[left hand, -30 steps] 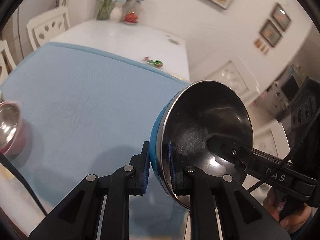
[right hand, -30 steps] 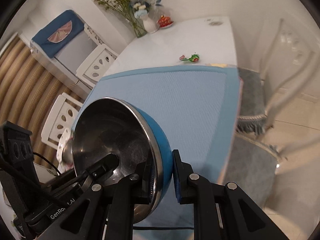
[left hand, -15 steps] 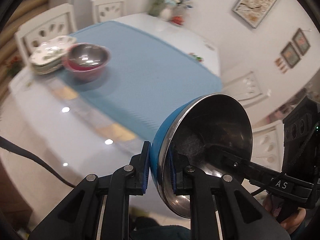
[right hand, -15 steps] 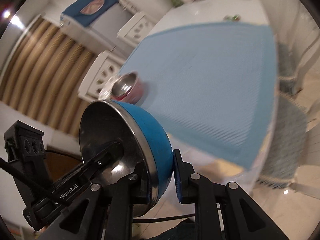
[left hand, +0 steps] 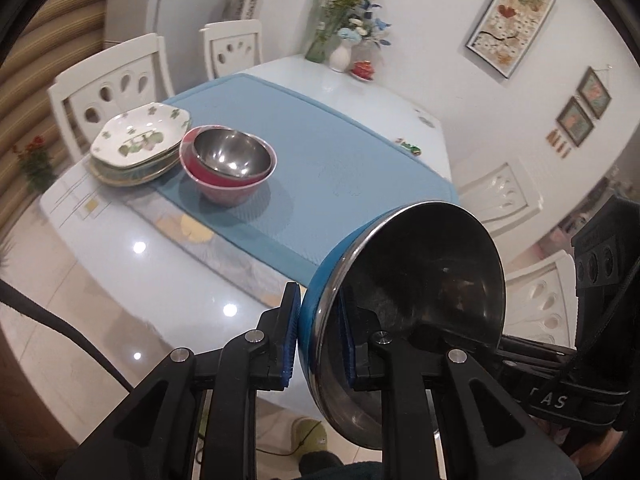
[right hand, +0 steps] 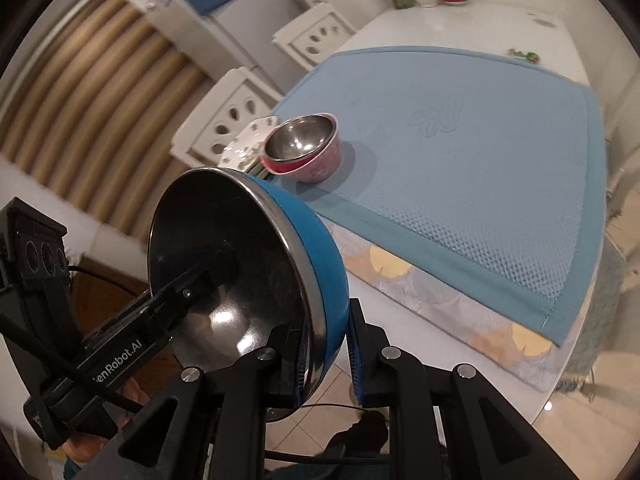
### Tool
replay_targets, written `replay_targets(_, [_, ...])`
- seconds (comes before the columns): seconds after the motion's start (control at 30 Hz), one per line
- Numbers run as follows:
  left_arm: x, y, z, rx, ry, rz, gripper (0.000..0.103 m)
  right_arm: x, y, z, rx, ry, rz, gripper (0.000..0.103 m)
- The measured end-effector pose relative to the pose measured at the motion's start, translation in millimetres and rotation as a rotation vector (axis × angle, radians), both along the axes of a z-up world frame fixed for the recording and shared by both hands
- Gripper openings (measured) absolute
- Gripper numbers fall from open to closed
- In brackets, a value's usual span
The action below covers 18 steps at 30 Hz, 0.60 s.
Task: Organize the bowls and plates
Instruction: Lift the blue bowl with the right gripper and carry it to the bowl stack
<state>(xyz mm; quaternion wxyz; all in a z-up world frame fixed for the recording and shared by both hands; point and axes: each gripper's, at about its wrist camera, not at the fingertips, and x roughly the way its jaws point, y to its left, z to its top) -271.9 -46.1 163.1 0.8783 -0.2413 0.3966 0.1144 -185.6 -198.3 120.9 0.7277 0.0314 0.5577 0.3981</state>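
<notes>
home dining room indicated: white chairs [left hand: 116,80], flower vase [left hand: 340,54], framed pictures [left hand: 510,20] hung on wall, fridge [right hand: 240,20].

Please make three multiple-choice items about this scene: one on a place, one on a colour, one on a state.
1. Where does the steel bowl sit?
A. inside the pink bowl
B. on a chair
C. on the floor

2. What colour is the outside of the held bowl?
A. green
B. blue
C. yellow

3. How is the held bowl gripped?
A. by no tongs
B. by one pair only
C. by both, the left tongs and the right tongs

Key: 1 A, it nests there; 2 B, its outer wall shows blue; 3 C, each pair pinches the rim.
</notes>
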Motion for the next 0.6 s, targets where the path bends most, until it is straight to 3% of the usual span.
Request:
replay_targets(0.1, [3.2,20.2,-6.4,-0.027,-0.005,-0.068,0.016,-2.8,9.6,-0.5,0.002,0.068,-0.105,0.018])
replay_targets(0.27, [16.3,44.7,-7.0,-0.068,-0.034,-0.154,0.016,-4.4,22.8,10.9,0.011,0.06,-0.239,0.018])
replay_targets(0.47, [47.0,72.2,-7.4,-0.039,-0.014,-0.181,0.016,23.4,59.6,17.5,-0.012,0.021,-0.236,0.018])
replay_targets(0.6, [73.0,98.6,-7.9,-0.032,0.048,-0.162,0.016,46.9,87.0,7.1,0.015,0.029,-0.208,0.018])
